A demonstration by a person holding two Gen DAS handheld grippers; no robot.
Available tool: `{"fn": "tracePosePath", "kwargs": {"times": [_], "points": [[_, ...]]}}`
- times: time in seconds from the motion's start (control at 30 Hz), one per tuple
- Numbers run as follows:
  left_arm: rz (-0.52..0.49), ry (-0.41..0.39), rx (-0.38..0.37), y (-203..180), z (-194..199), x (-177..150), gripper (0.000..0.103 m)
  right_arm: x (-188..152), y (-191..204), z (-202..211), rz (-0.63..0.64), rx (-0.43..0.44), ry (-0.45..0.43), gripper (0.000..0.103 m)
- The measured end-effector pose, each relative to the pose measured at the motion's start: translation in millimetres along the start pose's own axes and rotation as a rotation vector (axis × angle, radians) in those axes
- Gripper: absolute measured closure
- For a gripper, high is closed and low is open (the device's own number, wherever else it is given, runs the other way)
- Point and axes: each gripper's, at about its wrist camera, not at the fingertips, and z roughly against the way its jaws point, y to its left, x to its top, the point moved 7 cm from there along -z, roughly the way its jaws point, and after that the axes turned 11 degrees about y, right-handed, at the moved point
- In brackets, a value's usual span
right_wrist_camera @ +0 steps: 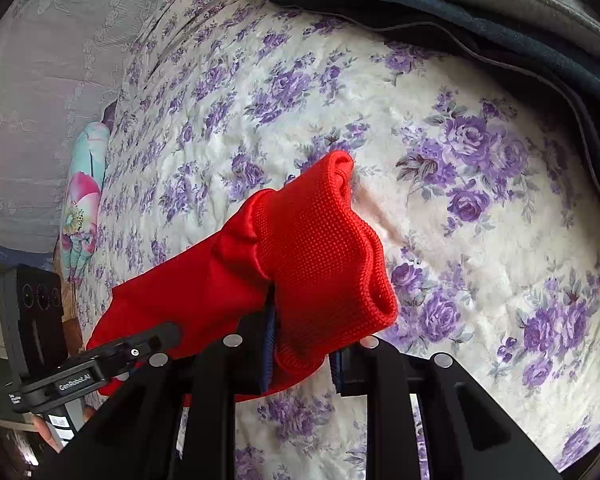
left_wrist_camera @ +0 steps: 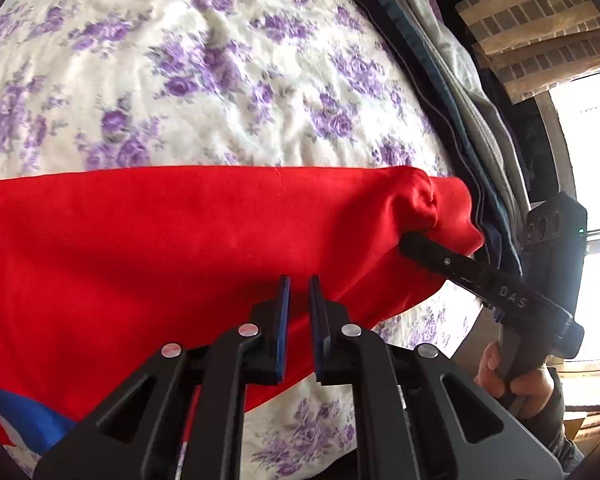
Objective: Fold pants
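Observation:
Red pants with a blue and white stripe at the lower left lie stretched across a bed. My left gripper sits over the pants' near edge, its jaws a narrow gap apart with red cloth running between them. My right gripper reaches in from the right and is shut on the ribbed cuff end. In the right wrist view the red ribbed cuff bulges up out of my right gripper, lifted off the bed. The left gripper shows at the lower left, against the red cloth.
The bed is covered with a white quilt with purple roses. A pile of dark blue and grey bedding lies along the far right side. A flowered pillow is at the bed's far end. A window is on the right.

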Motion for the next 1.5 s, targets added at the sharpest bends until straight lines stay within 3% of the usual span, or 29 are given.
{"fn": "tracePosePath", "kwargs": {"times": [0.07,0.3,0.5,0.67,0.77,0.9,1.0,1.1,1.2,1.33,1.4,1.43,1.47,1.5], "points": [[0.007,0.03,0.04,3.7,-22.4,0.3,0.095,-0.4,2.3,-1.6,0.007,-0.014,0.01,0.081],[0.049,0.008,-0.042,14.2,-24.9,-0.8,0.101,1.5,14.5,2.7,0.049,-0.068,0.005,0.081],[0.032,-0.006,-0.013,11.9,-24.9,-3.6,0.102,3.5,33.5,7.4,0.105,-0.115,0.006,0.081],[0.056,-0.012,-0.059,14.8,-21.0,-1.7,0.102,2.4,72.2,16.3,0.215,-0.145,0.01,0.081],[0.088,-0.05,-0.055,31.1,12.0,-8.2,0.102,0.5,106.9,20.5,0.323,-0.183,0.003,0.081],[0.224,-0.234,-0.062,100.1,97.2,-32.8,0.095,-11.5,164.5,13.6,0.499,-0.204,0.021,0.081],[0.386,-0.322,0.069,176.8,144.2,-72.4,0.087,-30.1,210.8,-9.5,0.643,-0.232,0.051,0.081],[0.542,-0.338,0.153,240.7,163.9,-113.6,0.087,-51.8,246.6,-49.4,0.764,-0.291,0.073,0.081],[0.658,-0.353,0.155,285.4,171.2,-141.5,0.087,-72.9,271.2,-96.1,0.855,-0.354,0.085,0.081],[0.707,-0.355,0.133,309.7,164.9,-156.3,0.087,-94.3,288.0,-144.7,0.925,-0.406,0.114,0.08],[0.699,-0.349,0.138,310.6,158.3,-155.0,0.087,-103.0,291.2,-157.5,0.935,-0.388,0.147,0.068],[0.69,-0.347,0.146,310.6,157.0,-153.6,0.087,-107.4,294.1,-159.8,0.942,-0.358,0.163,0.05],[0.681,-0.344,0.155,310.1,155.5,-153.1,0.087,-111.8,296.6,-160.2,0.95,-0.333,0.184,0.039],[0.676,-0.341,0.162,309.7,154.6,-153.3,0.087,-114.8,299.3,-157.7,0.956,-0.316,0.204,0.038]]}}
